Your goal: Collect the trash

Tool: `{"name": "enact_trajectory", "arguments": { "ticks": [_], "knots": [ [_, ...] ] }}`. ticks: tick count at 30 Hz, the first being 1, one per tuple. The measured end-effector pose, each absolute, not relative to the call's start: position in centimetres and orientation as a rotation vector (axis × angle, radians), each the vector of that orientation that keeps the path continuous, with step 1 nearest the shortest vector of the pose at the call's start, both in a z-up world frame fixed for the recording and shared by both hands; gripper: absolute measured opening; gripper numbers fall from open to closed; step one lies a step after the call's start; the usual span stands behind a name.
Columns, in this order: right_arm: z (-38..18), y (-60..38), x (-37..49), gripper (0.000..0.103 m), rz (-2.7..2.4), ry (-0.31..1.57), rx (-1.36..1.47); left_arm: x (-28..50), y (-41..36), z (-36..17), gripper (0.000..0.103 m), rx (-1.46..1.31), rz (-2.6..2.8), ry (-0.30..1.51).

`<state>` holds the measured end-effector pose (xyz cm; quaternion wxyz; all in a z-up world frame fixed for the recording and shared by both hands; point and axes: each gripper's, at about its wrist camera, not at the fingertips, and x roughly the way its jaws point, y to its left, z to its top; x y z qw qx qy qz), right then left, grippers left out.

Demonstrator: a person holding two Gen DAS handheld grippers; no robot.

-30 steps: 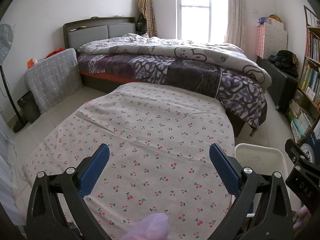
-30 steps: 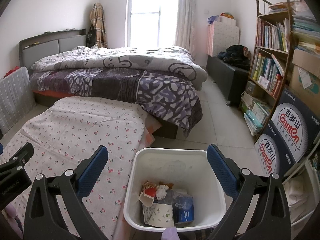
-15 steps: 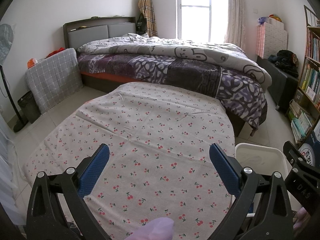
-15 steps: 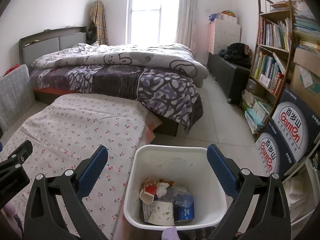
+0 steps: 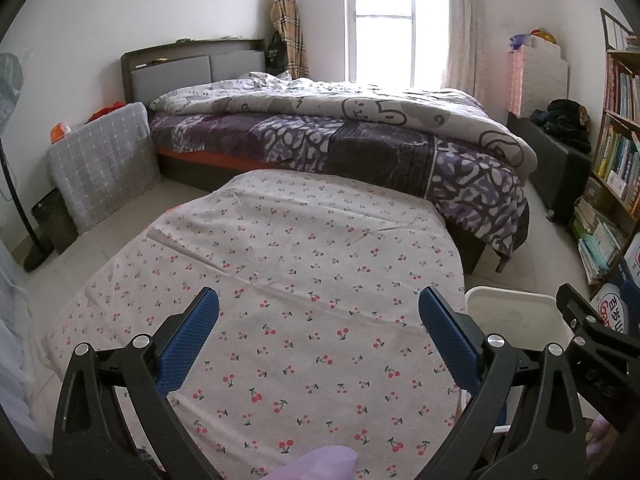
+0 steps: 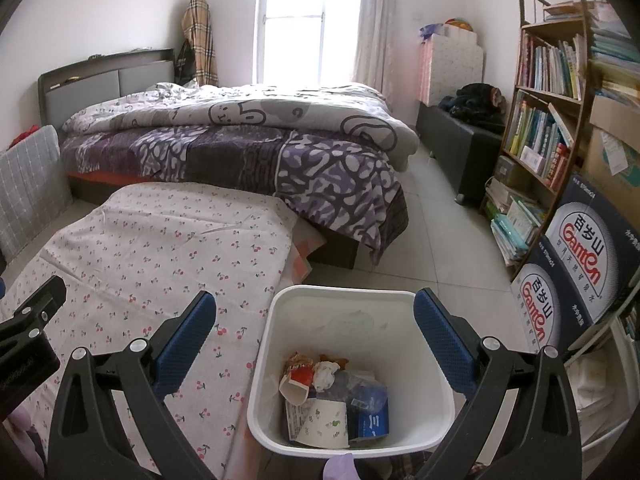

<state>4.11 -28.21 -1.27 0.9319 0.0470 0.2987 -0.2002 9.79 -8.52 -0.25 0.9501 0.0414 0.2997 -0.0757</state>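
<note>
A white trash bin [image 6: 344, 308] stands on the floor beside the table. Inside it lies trash [image 6: 332, 400]: a paper cup, crumpled wrappers, a blue packet and printed paper. My right gripper [image 6: 314, 316] hangs above the bin, open, with nothing between its blue pads. My left gripper [image 5: 318, 312] is open over the cherry-print tablecloth [image 5: 304, 280], also holding nothing. The bin's rim [image 5: 516, 304] shows at the right in the left wrist view. No loose trash shows on the cloth.
A bed with a patterned quilt [image 6: 248, 136] lies beyond the table. A bookshelf [image 6: 544, 120] and stacked water cartons [image 6: 580, 264] line the right wall. A grey checked cover [image 5: 100, 160], a dark small bin [image 5: 54, 220] and a fan stand sit at the left.
The right gripper has drifted slightly, so the bin sits a little more central under it. Both grippers stay open and the left view is almost unchanged.
</note>
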Motion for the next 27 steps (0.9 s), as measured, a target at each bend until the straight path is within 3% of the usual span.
{"name": "enact_trajectory", "arguments": {
  "ticks": [27],
  "knots": [
    [-1.2,-28.4,4.2,0.096,-0.407,0.616,0.096,10.5,-8.3,-0.3,0.096,0.088,-0.161,0.663]
  ]
}}
